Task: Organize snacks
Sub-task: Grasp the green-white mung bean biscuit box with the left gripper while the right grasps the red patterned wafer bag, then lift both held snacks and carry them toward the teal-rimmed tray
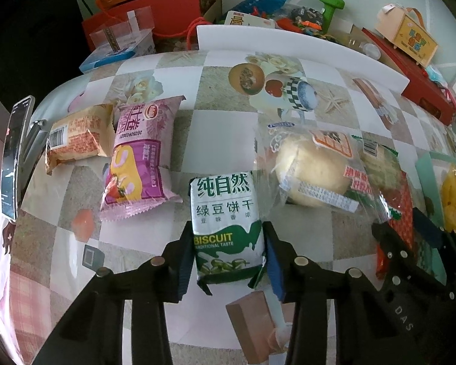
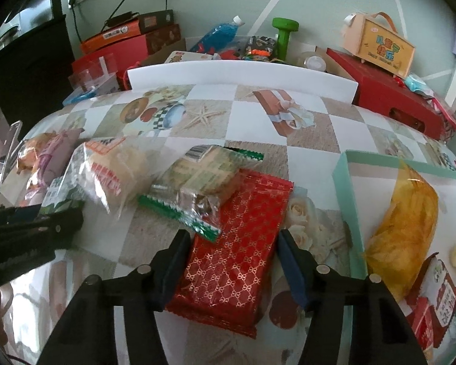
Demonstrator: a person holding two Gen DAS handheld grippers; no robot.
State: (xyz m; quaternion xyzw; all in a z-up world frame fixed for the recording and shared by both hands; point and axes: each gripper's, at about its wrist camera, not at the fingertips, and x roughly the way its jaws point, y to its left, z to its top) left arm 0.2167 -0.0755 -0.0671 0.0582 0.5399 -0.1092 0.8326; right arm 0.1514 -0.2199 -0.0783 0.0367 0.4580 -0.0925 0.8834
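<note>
My left gripper (image 1: 228, 228) is shut on a white-and-green mung bean biscuit packet (image 1: 225, 206), one pad on each long side, on the patterned tablecloth. In the right wrist view a red packet with a gold pattern (image 2: 234, 252) lies between the fingers of my right gripper (image 2: 232, 237). The left pad touches its edge and a thin gap shows at the right pad, so this gripper is open. A clear, green-edged cracker packet (image 2: 197, 179) overlaps the red packet's far end. Beside it lies a round bun in clear wrap (image 1: 310, 170). The left gripper (image 2: 73, 213) shows at that view's left edge.
A pink packet (image 1: 139, 158) and an orange packet (image 1: 76, 137) lie at the left. A teal tray (image 2: 346, 182) at the right holds a yellow packet (image 2: 407, 219). A phone (image 1: 13, 158) stands at the left table edge. A white board (image 1: 288, 45) and red boxes (image 2: 395, 91) line the back.
</note>
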